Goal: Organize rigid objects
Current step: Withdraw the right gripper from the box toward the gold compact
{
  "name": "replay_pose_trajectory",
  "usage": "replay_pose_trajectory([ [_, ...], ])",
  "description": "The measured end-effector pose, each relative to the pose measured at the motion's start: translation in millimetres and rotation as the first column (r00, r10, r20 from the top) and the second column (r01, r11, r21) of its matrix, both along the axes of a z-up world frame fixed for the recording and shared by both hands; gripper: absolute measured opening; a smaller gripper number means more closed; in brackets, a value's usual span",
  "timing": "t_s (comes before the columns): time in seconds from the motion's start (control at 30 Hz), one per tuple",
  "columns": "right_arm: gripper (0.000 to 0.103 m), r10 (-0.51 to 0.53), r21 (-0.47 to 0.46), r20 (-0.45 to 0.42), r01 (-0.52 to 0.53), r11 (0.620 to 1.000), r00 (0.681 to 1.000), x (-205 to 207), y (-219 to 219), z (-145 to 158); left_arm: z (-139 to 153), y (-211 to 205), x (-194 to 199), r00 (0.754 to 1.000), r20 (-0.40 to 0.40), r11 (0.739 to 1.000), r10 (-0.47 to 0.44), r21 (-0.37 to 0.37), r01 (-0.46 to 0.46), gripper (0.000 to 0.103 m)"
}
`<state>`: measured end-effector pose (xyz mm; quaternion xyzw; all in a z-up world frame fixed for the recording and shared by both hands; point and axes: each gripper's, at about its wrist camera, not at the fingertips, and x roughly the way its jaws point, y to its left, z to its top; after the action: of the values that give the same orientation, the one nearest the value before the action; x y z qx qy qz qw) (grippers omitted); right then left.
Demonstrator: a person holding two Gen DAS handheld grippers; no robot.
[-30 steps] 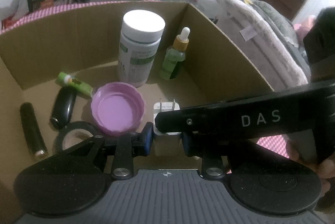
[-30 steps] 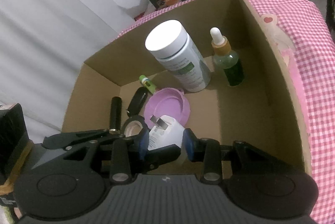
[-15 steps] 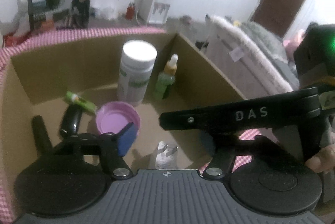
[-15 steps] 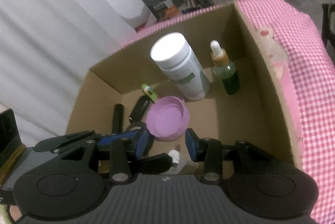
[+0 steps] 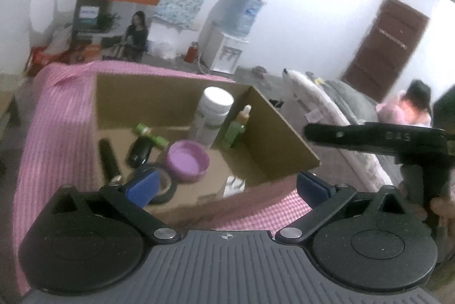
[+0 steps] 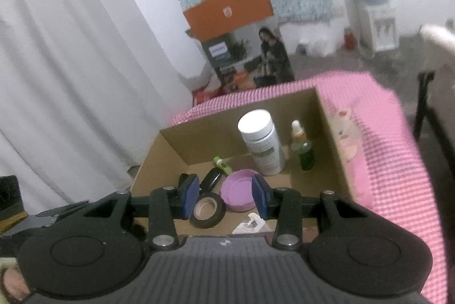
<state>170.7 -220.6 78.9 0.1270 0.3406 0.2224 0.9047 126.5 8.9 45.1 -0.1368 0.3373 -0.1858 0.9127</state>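
A cardboard box (image 5: 278, 133) (image 6: 170, 156) on a pink checked cloth holds a white bottle (image 5: 213, 116) (image 6: 260, 142), a green dropper bottle (image 5: 237, 127) (image 6: 303, 150), a purple lid (image 5: 186, 160) (image 6: 237, 188), a tape roll (image 6: 207, 210), a green tube (image 5: 150, 134), a black oval object (image 5: 139, 152) and a black cylinder (image 5: 107, 159). A white plug adapter (image 5: 234, 184) (image 6: 250, 224) lies on the box floor near the front wall. My left gripper (image 5: 227, 186) hovers above the front edge, jaws opening wide, nothing between them. My right gripper (image 6: 225, 198) is partly open and empty above the same edge.
The pink checked cloth (image 6: 384, 133) covers the surface around the box. A black handle marked DAS (image 5: 369, 137) crosses the right of the left wrist view, with a hand (image 5: 443, 207) below it. A grey padded chair (image 5: 341, 105) stands beyond the box.
The left gripper let go of the white adapter and opened wide. Both grippers drew back and up out of the box; the adapter now lies on the box floor.
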Motion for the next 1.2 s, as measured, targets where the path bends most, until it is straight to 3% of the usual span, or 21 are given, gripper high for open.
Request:
replay_pose_trajectory([
  [0.03, 0.049, -0.009, -0.014, 0.02, 0.009, 1.0, 1.0, -7.5, 0.5, 2.7, -0.7, 4.2, -6.0, 1.0, 0.0, 1.0, 0.005, -0.005, -0.005, 0.103],
  [0.07, 0.08, -0.018, -0.026, 0.038, 0.019, 0.999, 0.999, -14.1, 0.9, 4.6, -1.3, 6.9, -11.5, 1.0, 0.001, 1.0, 0.007, -0.005, -0.007, 0.103],
  [0.1, 0.103, -0.025, -0.034, 0.063, 0.028, 0.999, 0.998, -20.9, 1.5, 5.7, -2.0, 9.2, -17.2, 1.0, 0.002, 1.0, 0.007, -0.002, -0.007, 0.103],
  [0.2, 0.103, -0.008, -0.069, 0.161, 0.02, 0.997, 0.987, -45.1, 10.8, 11.0, -5.1, 16.2, -32.9, 1.0, 0.012, 0.999, 0.023, 0.022, -0.023, 0.103],
  [0.4, 0.103, -0.023, -0.205, 0.214, 0.068, 0.976, 0.977, -72.3, 39.1, 4.2, -15.8, 36.2, -57.5, 0.998, 0.018, 0.996, 0.062, 0.058, -0.062, 0.103],
  [0.63, 0.103, -0.055, -0.419, 0.33, 0.199, 0.886, 0.942, -93.1, 77.4, 3.8, -19.0, 59.5, -70.7, 0.994, 0.004, 0.993, 0.109, 0.042, -0.109, 0.103],
  [0.73, 0.103, -0.006, -0.462, 0.358, 0.183, 0.868, 0.934, -103.8, 88.7, 5.4, -21.2, 63.1, -73.8, 0.993, 0.002, 0.991, 0.119, 0.055, -0.119, 0.103],
  [0.93, 0.103, 0.095, -0.366, 0.251, 0.004, 0.931, 0.963, -105.4, 84.2, -13.1, -28.7, 57.9, -76.8, 0.989, 0.055, 0.976, 0.134, 0.165, -0.141, 0.103],
  [1.07, 0.103, 0.053, -0.29, 0.189, 0.004, 0.957, 0.98, -104.8, 77.8, -35.2, -41.8, 52.6, -72.4, 0.993, 0.047, 0.978, 0.106, 0.176, -0.113, 0.103],
  [1.2, 0.103, 0.036, -0.193, 0.085, -0.019, 0.981, 0.996, -91.3, 71.6, -59.0, -60.9, 39.6, -58.8, 0.995, 0.014, 0.963, 0.1, 0.248, -0.101, 0.103],
])
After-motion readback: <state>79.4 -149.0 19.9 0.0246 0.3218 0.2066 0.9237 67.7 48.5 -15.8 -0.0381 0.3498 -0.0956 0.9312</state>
